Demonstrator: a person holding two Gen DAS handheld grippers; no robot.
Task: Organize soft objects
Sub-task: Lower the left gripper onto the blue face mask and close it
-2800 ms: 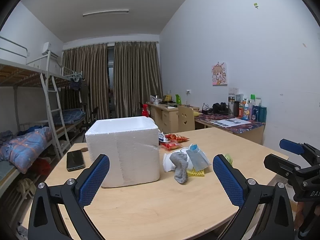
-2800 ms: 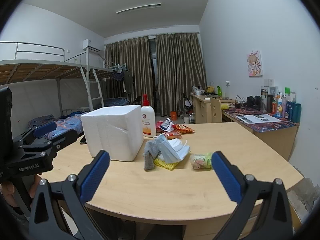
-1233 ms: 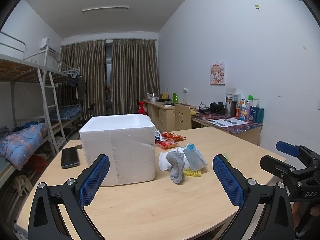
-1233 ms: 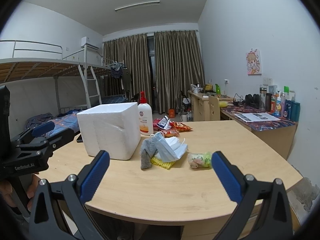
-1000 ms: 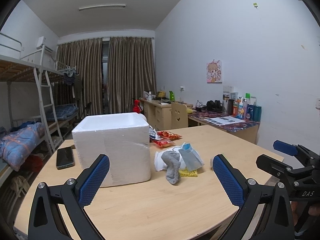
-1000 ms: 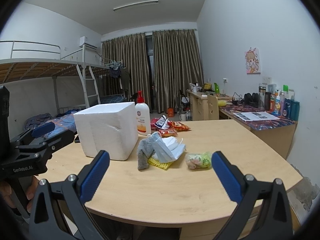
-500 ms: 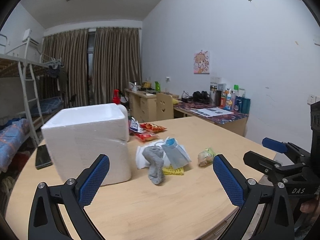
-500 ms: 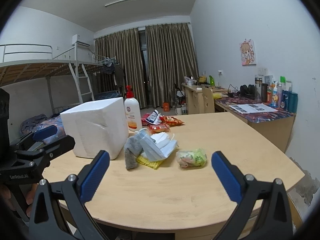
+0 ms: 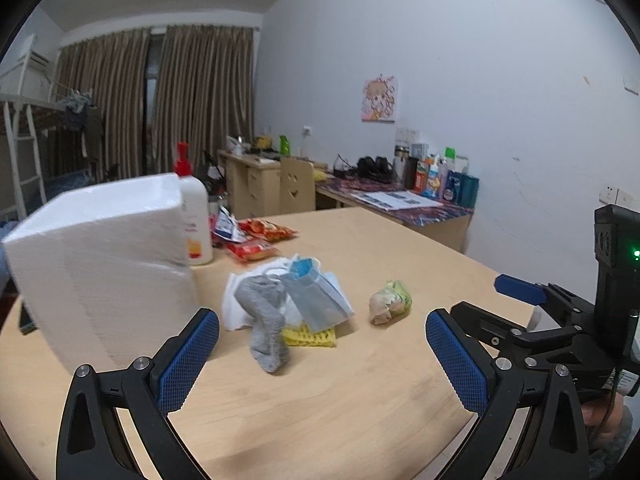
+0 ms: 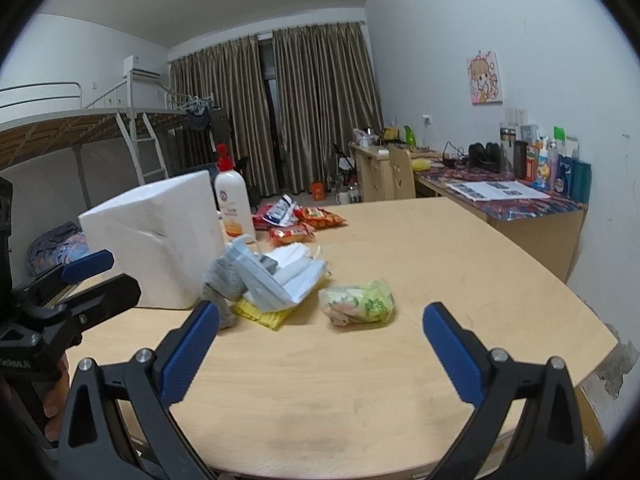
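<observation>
A smooth, pale wooden desk (image 9: 360, 400) with a round edge holds a small heap of soft things. A fuzzy grey sock (image 9: 266, 326) droops over a flat, bumpy yellow cloth (image 9: 310, 336), next to a pleated blue mask (image 9: 316, 300) and a thin white mask (image 10: 296, 264). A crinkly green packet (image 10: 358, 301) lies just beside the heap. A big, grainy white foam box (image 9: 100, 264) stands close on the other side. The left tongs (image 9: 322, 354) and the right tongs (image 10: 320, 346) are both spread wide with nothing in them, above the near edge. Only the right view shows the bunk bed frame (image 10: 80, 124).
</observation>
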